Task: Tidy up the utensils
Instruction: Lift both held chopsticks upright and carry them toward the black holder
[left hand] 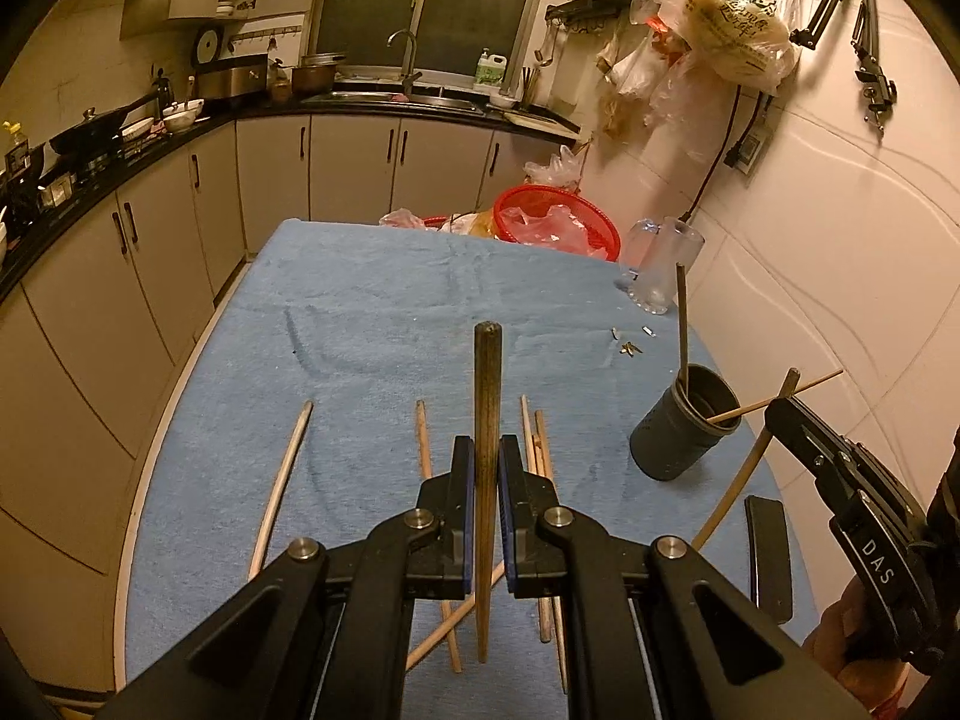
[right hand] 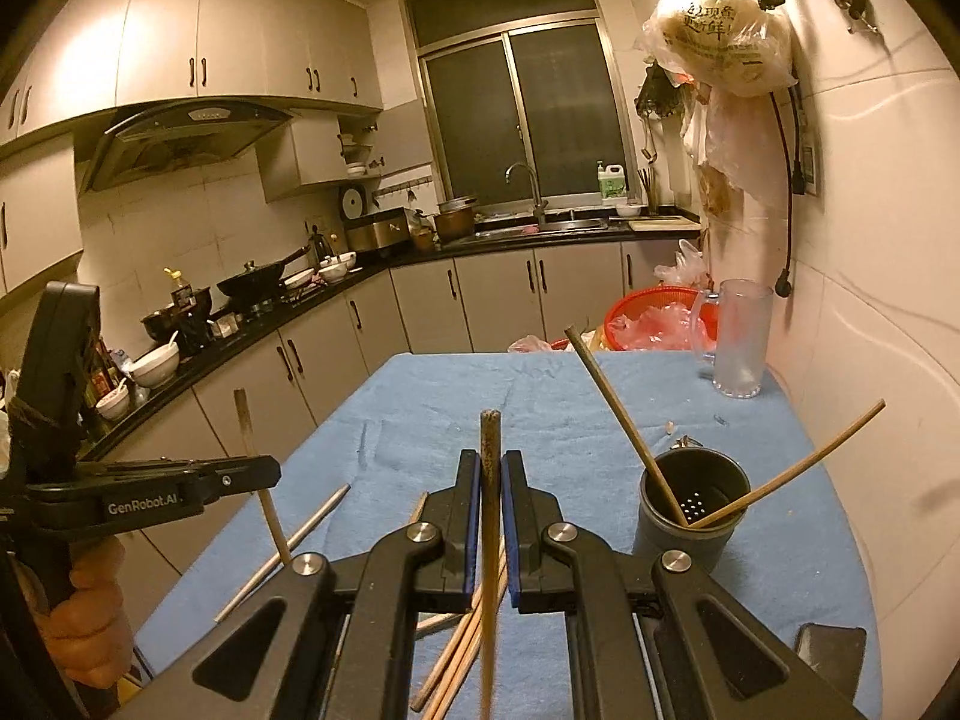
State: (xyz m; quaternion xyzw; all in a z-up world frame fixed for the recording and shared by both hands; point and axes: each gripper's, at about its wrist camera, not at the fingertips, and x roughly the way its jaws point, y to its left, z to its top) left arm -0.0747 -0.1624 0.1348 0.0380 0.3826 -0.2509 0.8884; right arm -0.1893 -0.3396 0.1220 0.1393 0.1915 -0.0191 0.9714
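I am gripping one chopstick [left hand: 487,420] in each set of fingers (both clamped tight); next, lowering them carefully into the holder [right hand: 693,507].

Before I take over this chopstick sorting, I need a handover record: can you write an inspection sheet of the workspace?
Surface: blue towel covering the table.
Job's things: dark holder cup with two chopsticks inside; loose chopsticks lying on the towel.
Clutter: glass mug, red basket, small metal bits, flat black object.
Grippers: left gripper and right gripper, fingers each shut on one chopstick.
Cables: black cord hanging on the wall.
Surroundings: kitchen counter, sink, hanging plastic bags.
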